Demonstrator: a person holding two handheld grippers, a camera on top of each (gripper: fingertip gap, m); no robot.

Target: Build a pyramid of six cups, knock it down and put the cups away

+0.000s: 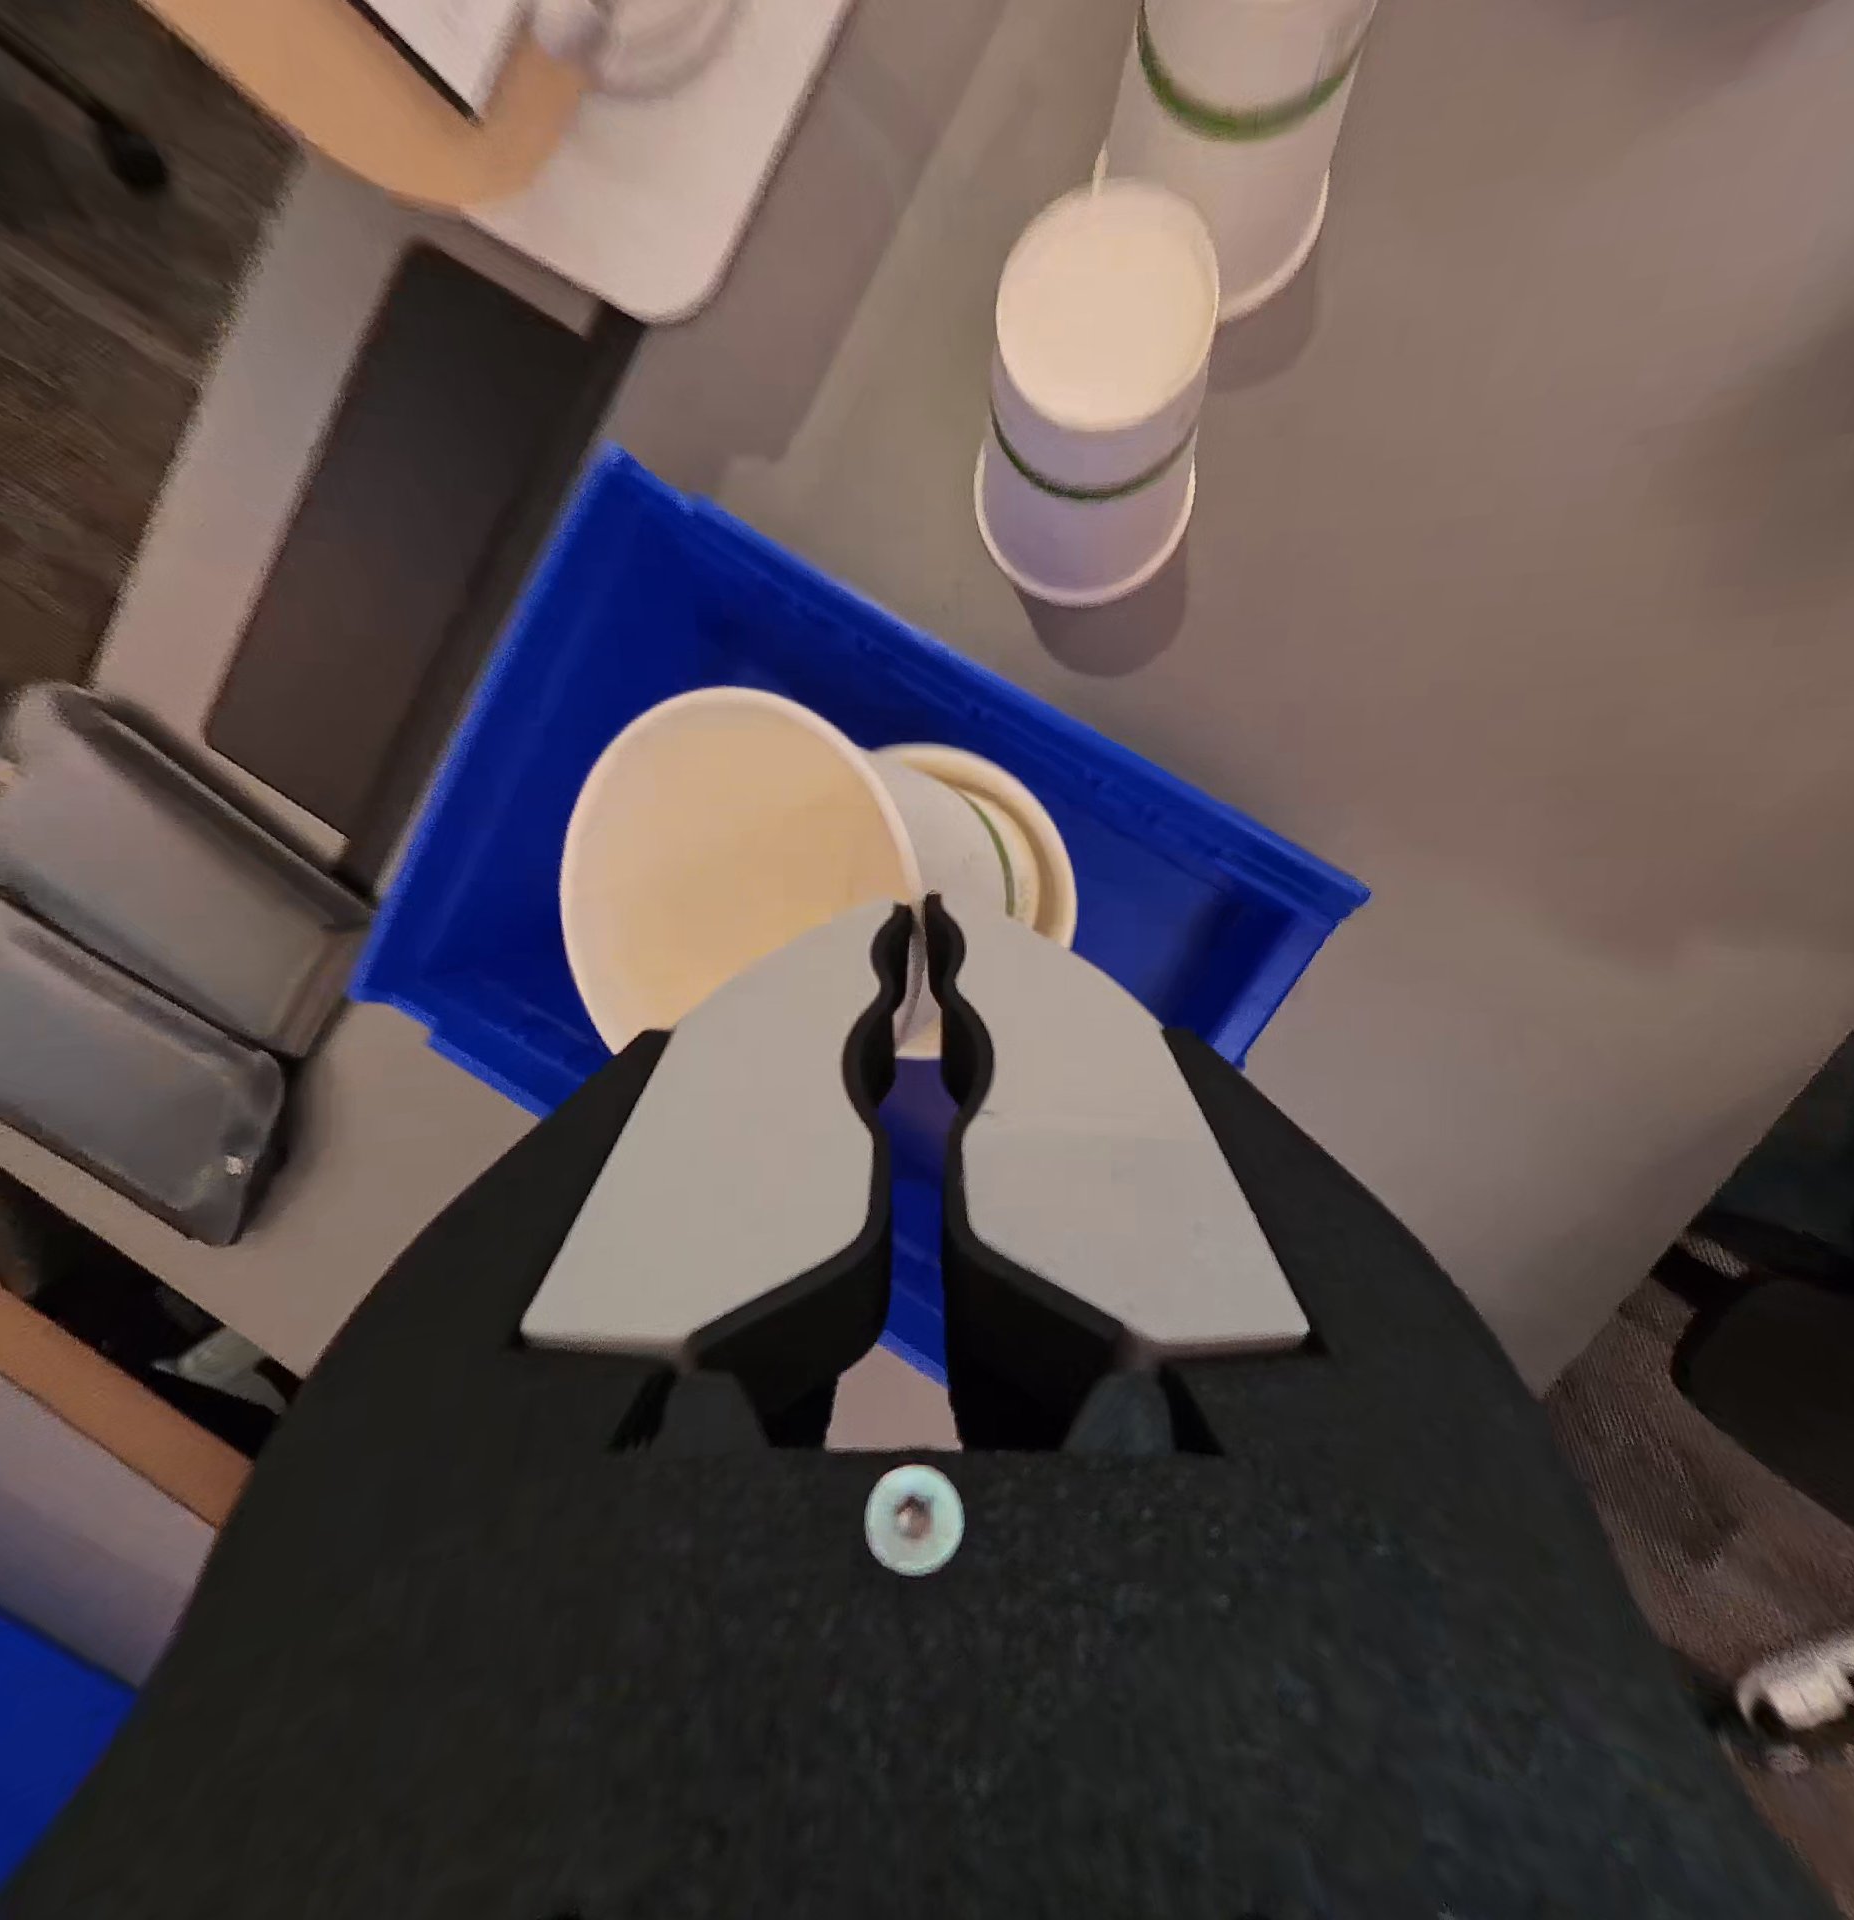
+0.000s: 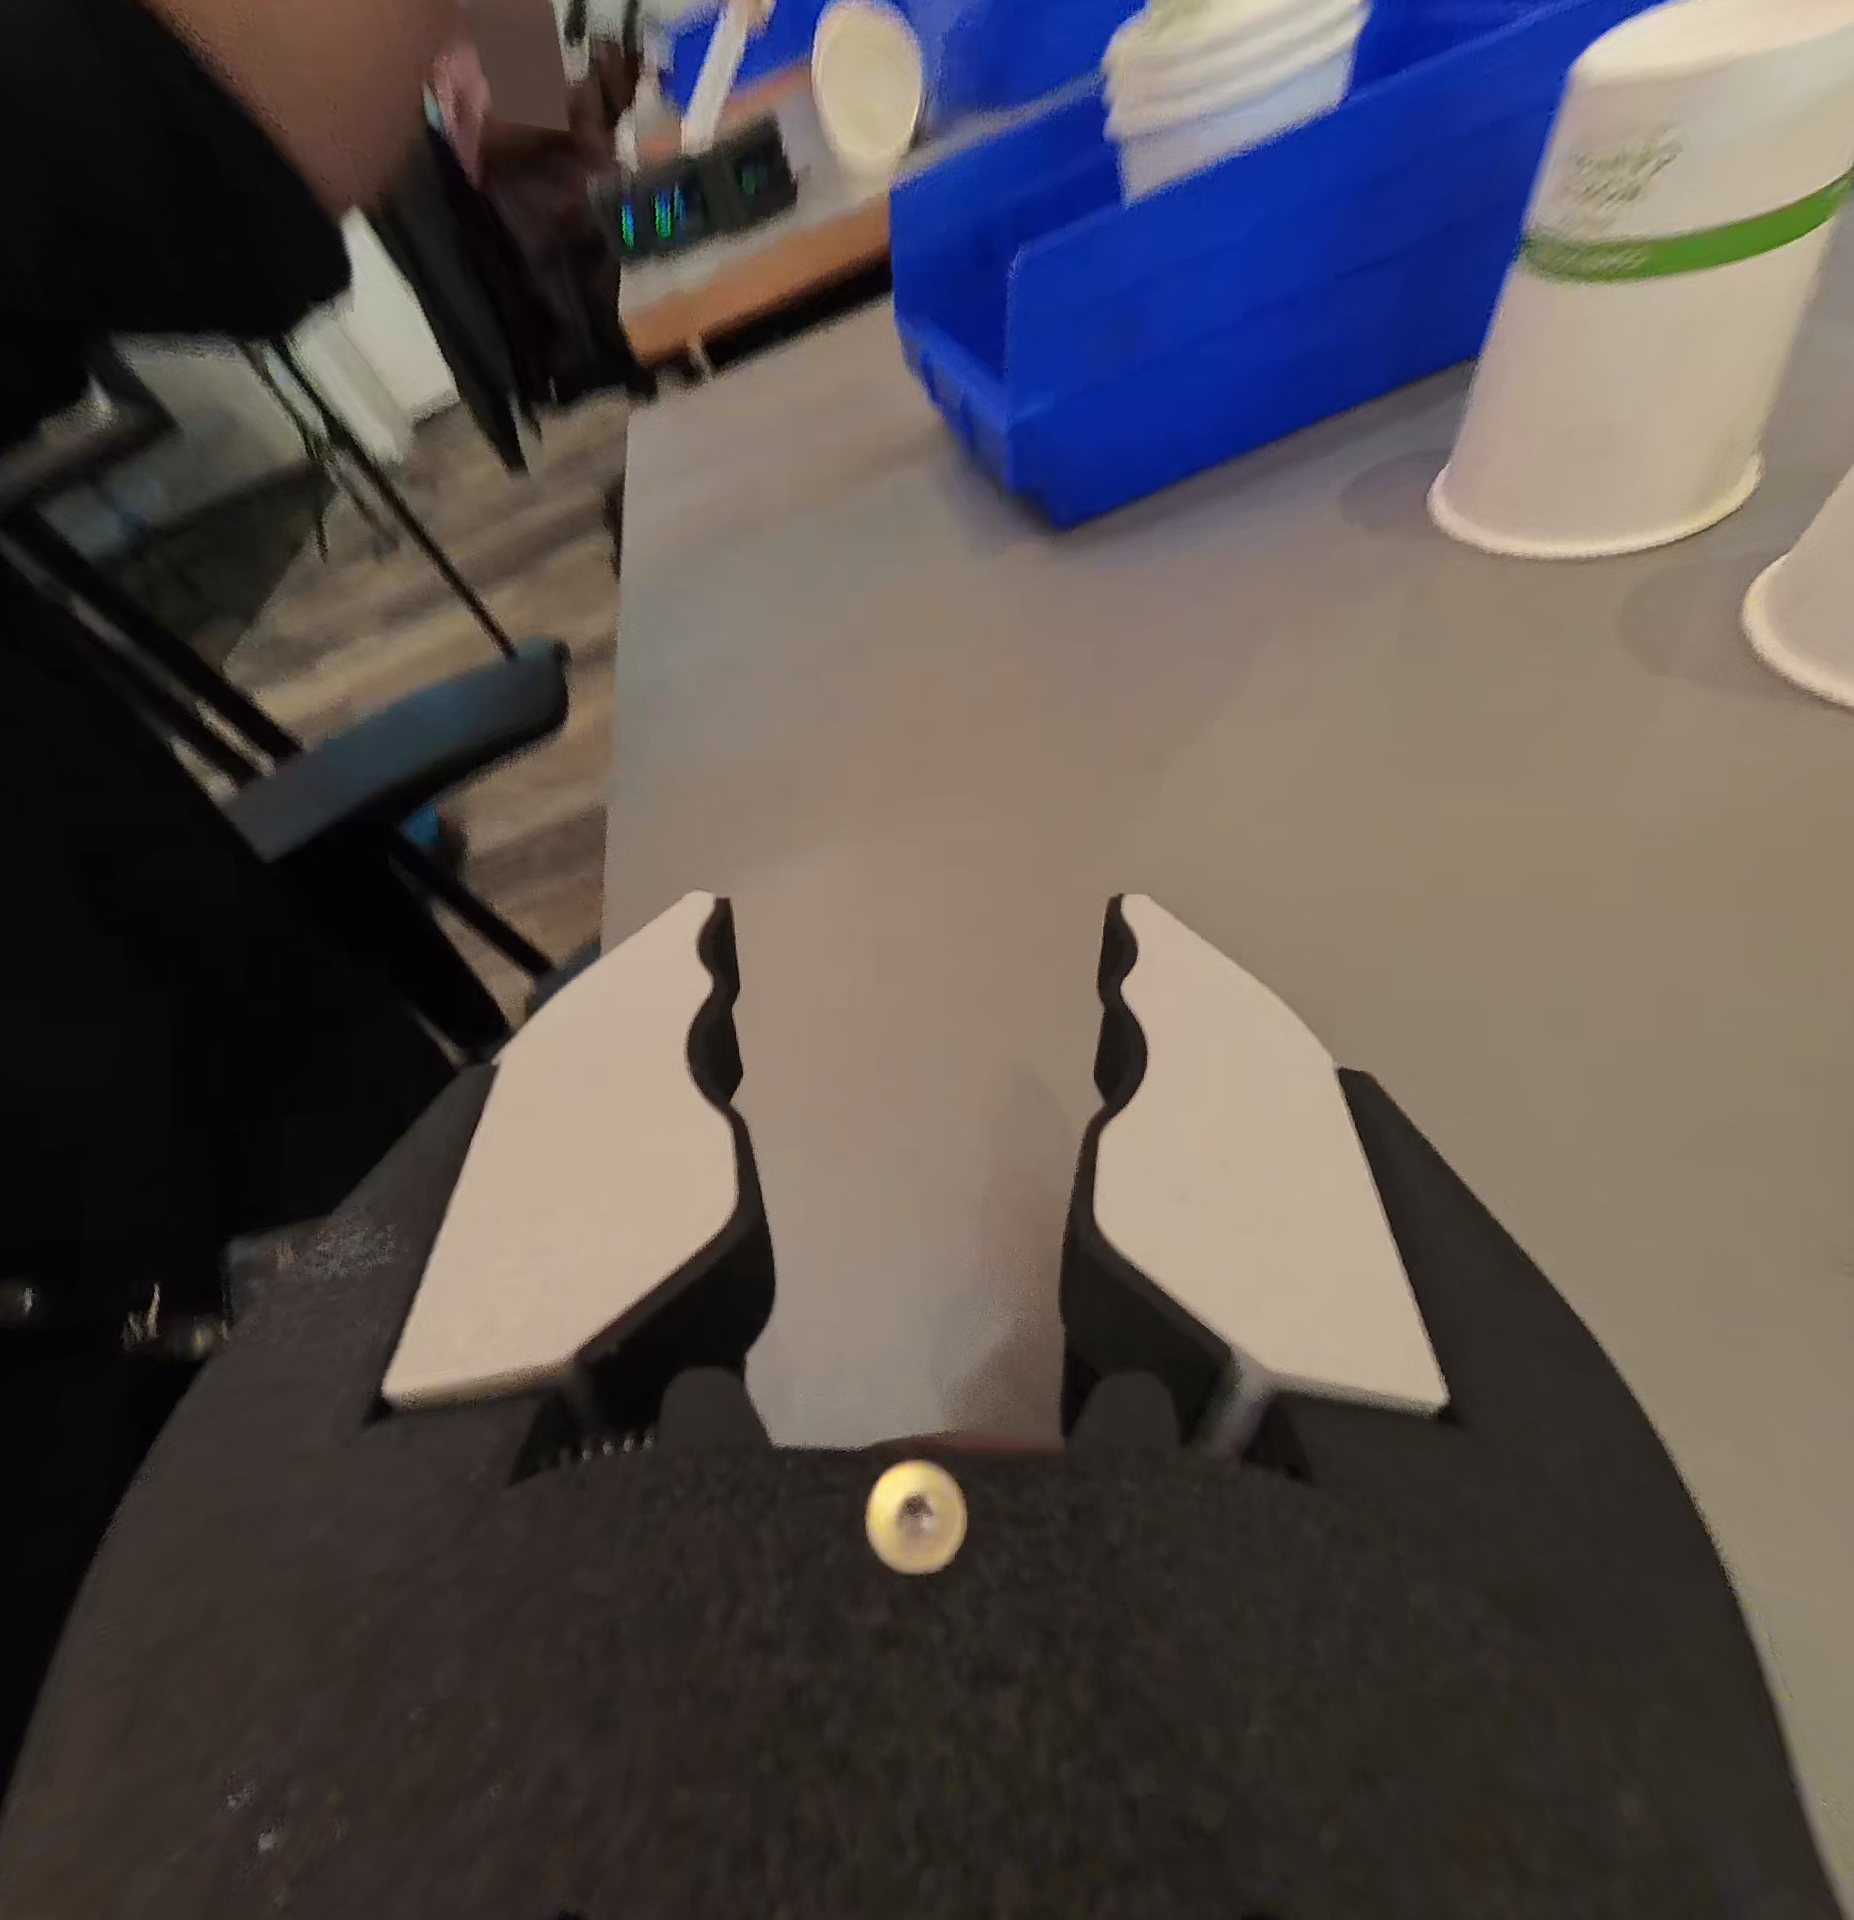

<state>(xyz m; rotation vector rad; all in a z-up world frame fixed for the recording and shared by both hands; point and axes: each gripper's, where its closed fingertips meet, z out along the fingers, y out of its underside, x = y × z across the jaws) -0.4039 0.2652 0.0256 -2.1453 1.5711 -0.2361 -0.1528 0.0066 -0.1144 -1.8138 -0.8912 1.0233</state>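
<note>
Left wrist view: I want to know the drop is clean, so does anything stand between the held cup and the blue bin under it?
A stack of cups already sits in the blue bin, right behind the held cup pinched at its rim by the left tool. Nothing else visibly blocks the way.

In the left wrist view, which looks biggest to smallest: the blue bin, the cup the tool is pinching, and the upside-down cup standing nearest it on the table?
1. Blue bin, clearly largest.
2 and 3. Held cup and upside-down cup: unsure. The held cup looks bigger, but it is nearer the camera; they seem the same kind.
</note>
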